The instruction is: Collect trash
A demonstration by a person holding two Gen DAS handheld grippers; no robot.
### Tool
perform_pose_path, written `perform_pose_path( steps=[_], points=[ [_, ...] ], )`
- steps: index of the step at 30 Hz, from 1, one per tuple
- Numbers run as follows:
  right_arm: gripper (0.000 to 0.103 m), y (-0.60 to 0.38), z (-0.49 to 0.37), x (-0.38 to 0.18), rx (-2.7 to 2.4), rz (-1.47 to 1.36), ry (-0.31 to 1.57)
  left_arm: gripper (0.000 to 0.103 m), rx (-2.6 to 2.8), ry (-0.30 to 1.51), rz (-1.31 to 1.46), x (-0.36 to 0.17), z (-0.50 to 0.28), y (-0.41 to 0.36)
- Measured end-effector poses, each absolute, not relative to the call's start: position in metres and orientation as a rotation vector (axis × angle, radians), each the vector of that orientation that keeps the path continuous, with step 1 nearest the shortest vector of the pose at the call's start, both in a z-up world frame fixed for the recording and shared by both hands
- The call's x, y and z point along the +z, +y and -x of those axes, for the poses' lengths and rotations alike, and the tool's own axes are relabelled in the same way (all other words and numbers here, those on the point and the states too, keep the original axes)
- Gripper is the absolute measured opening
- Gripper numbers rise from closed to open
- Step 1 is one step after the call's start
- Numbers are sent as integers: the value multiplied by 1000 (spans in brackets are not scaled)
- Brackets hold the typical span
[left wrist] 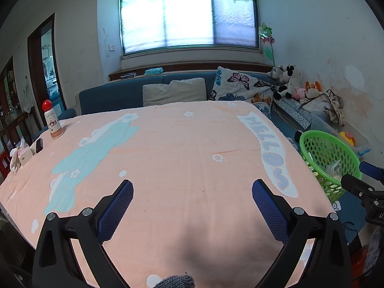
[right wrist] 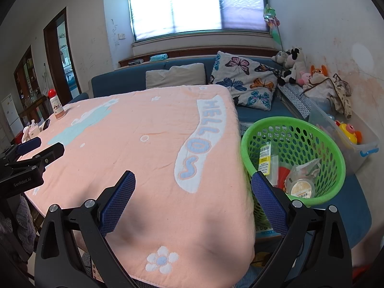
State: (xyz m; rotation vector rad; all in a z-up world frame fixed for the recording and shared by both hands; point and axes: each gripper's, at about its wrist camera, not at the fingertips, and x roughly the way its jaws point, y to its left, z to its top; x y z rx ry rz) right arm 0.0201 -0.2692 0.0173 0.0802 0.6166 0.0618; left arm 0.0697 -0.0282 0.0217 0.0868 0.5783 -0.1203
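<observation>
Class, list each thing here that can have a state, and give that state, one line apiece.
Left gripper: open, holding nothing.
Right gripper: open, holding nothing.
Green basket: upright beside the table, holding wrappers and a round lid.
Red-capped bottle: upright, capped.
Pink tablecloth: spread flat.

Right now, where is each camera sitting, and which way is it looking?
Left wrist: on the left gripper, open over the pink cloth, facing the sofa and window; the right gripper shows at the right edge.
Right wrist: on the right gripper, open at the cloth's corner beside the green basket.
Both share cloth, basket, bottle.
</observation>
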Motion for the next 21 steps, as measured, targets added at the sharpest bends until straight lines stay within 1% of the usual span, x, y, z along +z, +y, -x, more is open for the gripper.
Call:
perform_pose_path(
  steps=[21],
  points=[
    [96, -265, -24, 13, 71, -81, 624, 96, -120, 580, -87, 18, -70, -28]
  ],
)
